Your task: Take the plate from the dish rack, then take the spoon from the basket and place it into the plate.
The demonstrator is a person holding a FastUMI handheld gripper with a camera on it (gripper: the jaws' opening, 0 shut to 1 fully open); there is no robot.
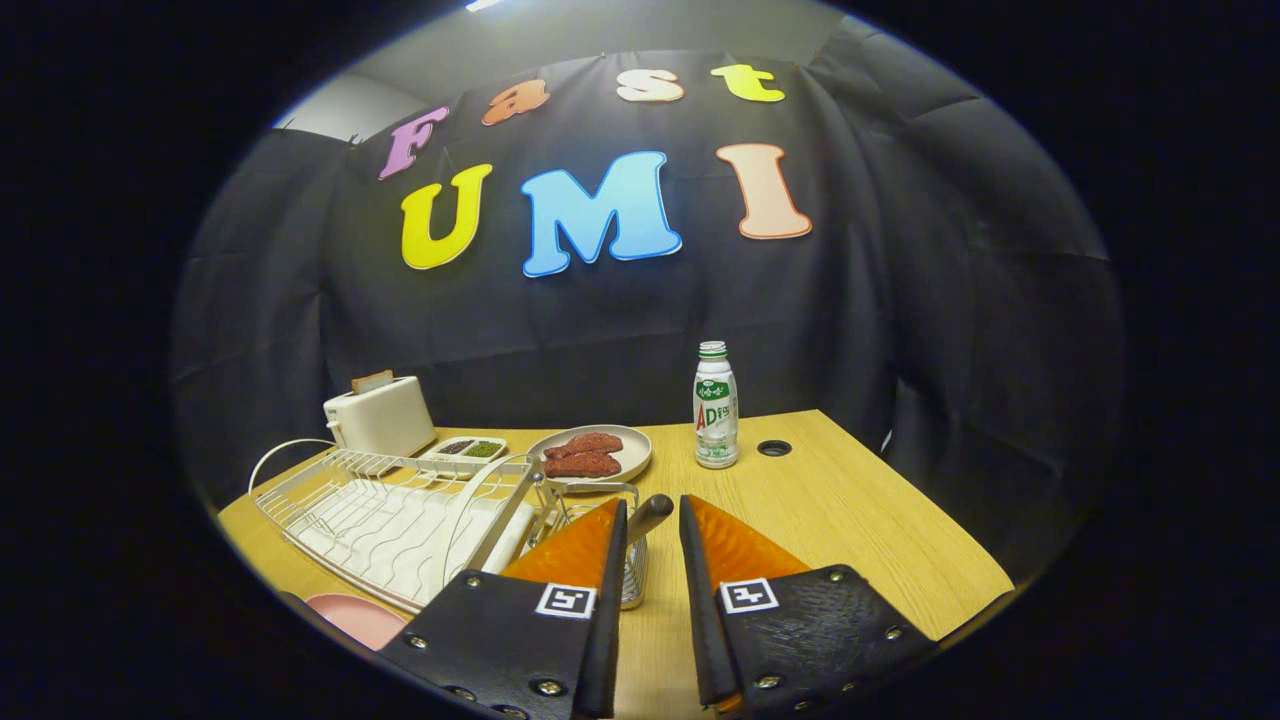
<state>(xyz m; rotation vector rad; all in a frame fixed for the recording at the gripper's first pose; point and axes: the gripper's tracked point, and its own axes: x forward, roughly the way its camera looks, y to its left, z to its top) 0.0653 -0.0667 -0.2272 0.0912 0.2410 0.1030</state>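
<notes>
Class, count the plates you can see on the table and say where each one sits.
2. A grey plate with meat beyond the rack, left of the bottle; a pink plate before the rack, left of the open claw.

From my remote station I see a light wood-grain tabletop [850, 500] whose far edge meets the booth wall. A round cable port [774, 448] is set into it near that edge. The wall is black cloth [900, 300], hung in loose folds and creased, covering the back and wrapping round both sides. Above the cloth on the left, a pale grey room wall [350, 110] is visible, meeting a grey ceiling [600, 30]. A bright ceiling light [482, 5] shows at the very top. Illumination on the tabletop is even and warm, with soft shadows.
</notes>
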